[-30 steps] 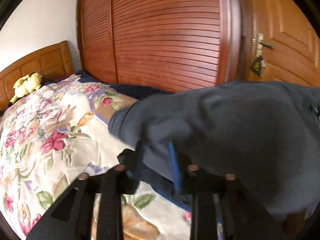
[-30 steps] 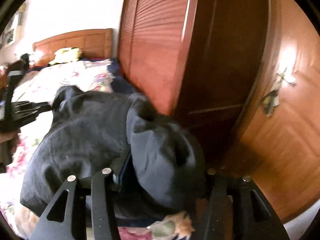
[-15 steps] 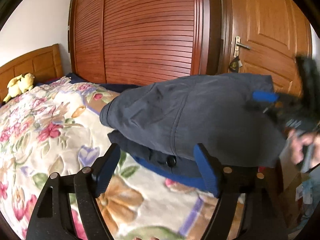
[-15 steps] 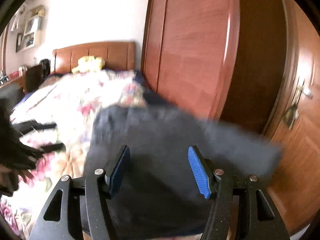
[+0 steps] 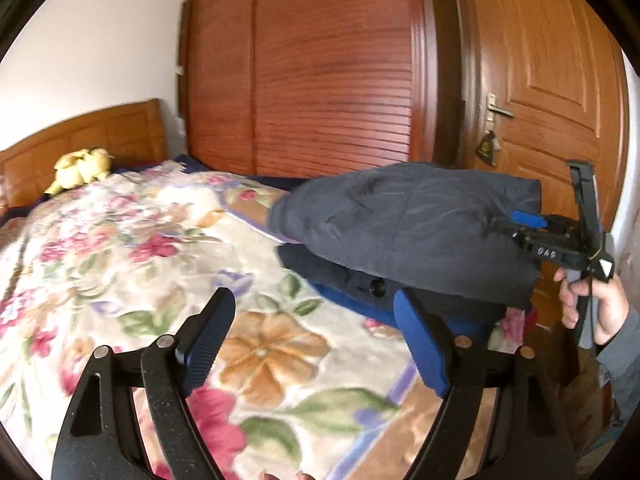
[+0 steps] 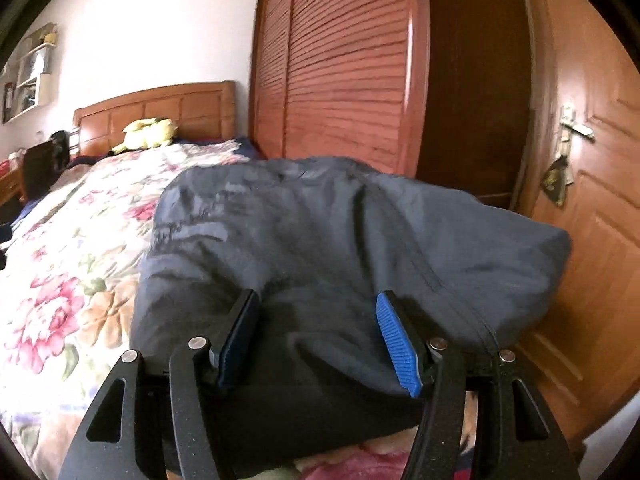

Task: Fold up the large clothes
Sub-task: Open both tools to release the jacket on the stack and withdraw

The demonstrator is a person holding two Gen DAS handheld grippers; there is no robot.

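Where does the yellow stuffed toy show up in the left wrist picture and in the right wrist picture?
Left wrist view: the yellow stuffed toy lies at far left, at the head of the bed, against the wooden headboard.
Right wrist view: the toy sits upper left, again below the headboard.
Shared landmark: the slatted wardrobe doors beside the bed.

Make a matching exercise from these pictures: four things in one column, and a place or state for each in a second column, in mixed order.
Things:
1. dark jacket
2. yellow plush toy
3. left tongs
4. door handle

Places or states:
a. by the wooden headboard
b. on the brown door, right of the slatted wardrobe
c. lying folded on the floral blanket
d. jaws opening, nothing between them

Pairs: 1-c, 2-a, 3-d, 4-b
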